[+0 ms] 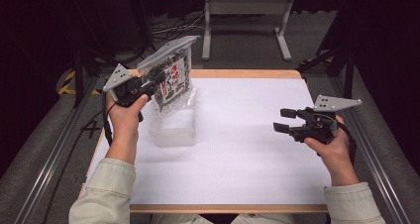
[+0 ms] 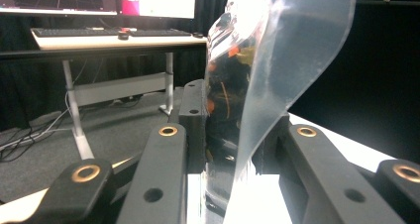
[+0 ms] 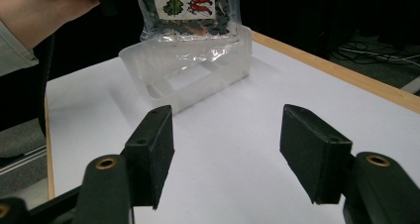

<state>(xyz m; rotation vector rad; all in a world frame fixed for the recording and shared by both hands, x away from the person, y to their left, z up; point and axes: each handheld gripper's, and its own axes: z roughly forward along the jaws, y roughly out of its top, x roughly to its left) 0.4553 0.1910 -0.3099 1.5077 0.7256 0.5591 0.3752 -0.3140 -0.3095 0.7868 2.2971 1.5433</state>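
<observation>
My left gripper (image 1: 151,84) is shut on a clear printed food pouch (image 1: 168,75), gripping its side and holding it upright and tilted. The pouch's lower edge hangs just inside or over a clear plastic tub (image 1: 174,125) on the white table top. In the left gripper view the pouch (image 2: 262,85) is pinched between the black jaws. My right gripper (image 1: 286,120) is open over the right side of the table, jaws pointing left, nothing between them. The right gripper view shows the tub (image 3: 190,73) and the pouch (image 3: 185,8) ahead of the open jaws.
The white sheet (image 1: 247,149) covers a wooden table with its edges showing at the back and front. A metal stand (image 1: 245,16) is on the floor behind the table. A desk with a keyboard (image 2: 99,33) and monitors stands beyond.
</observation>
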